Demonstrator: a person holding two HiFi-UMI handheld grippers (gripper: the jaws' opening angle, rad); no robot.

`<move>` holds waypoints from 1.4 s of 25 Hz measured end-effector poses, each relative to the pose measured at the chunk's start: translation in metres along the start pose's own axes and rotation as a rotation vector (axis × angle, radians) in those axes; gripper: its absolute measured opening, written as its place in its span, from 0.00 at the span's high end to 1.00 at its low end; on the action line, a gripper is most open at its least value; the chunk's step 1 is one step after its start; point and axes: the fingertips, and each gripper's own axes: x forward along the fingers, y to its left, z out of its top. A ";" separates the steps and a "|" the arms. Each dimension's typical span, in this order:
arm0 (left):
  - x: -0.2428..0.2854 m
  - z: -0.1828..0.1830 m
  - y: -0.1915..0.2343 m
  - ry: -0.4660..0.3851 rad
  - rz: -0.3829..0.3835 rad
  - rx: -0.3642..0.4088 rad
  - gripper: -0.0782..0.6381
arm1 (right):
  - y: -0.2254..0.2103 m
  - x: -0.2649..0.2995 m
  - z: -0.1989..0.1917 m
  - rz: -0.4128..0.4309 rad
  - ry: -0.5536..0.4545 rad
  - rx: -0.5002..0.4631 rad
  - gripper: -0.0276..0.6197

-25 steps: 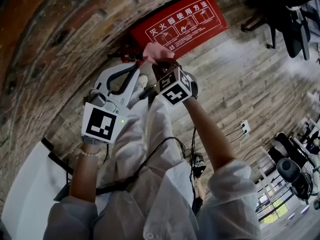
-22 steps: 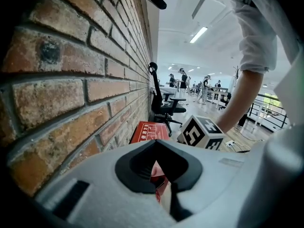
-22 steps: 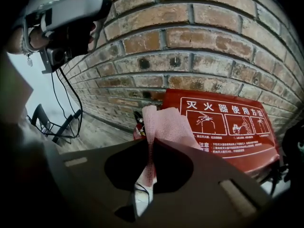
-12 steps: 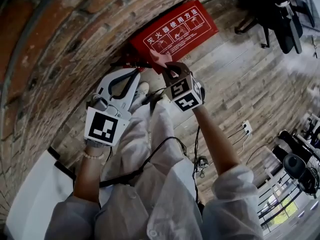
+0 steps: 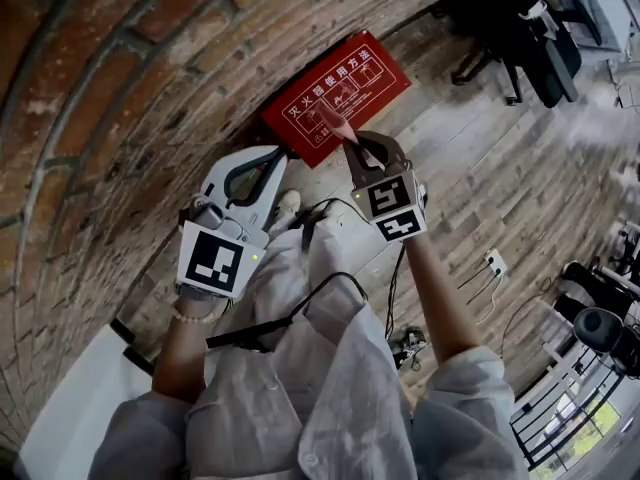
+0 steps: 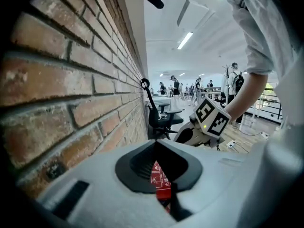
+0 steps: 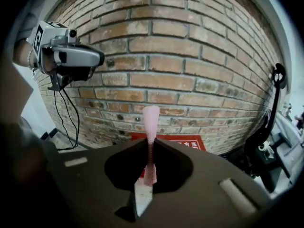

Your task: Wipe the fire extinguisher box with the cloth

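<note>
The red fire extinguisher box [image 5: 340, 93] lies at the foot of the brick wall [image 5: 120, 108], its far long edge against the bricks and its near edge facing bare wooden floor [image 5: 480, 158]. The right gripper [image 5: 352, 144] is clenched on a pink cloth [image 5: 333, 120], which sticks up past the jaw tips over the box's near edge; whether the cloth touches the lid cannot be told. The left gripper [image 5: 279, 155] is closed with nothing in it and hangs just short of the box's near left corner, close to the wall. To the right of the box the floor lies open as far as a black office chair [image 5: 525, 28], well apart.
</note>
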 end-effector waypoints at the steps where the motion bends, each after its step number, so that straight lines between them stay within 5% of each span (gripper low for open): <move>1: -0.001 0.009 0.000 -0.007 0.004 0.003 0.90 | -0.004 -0.008 0.008 -0.013 -0.019 0.008 0.92; 13: -0.020 0.101 -0.001 -0.100 -0.002 0.085 0.90 | -0.036 -0.110 0.083 -0.162 -0.184 0.090 0.92; 35: -0.031 0.177 -0.009 -0.214 -0.027 0.199 0.90 | -0.055 -0.214 0.151 -0.344 -0.368 0.115 0.92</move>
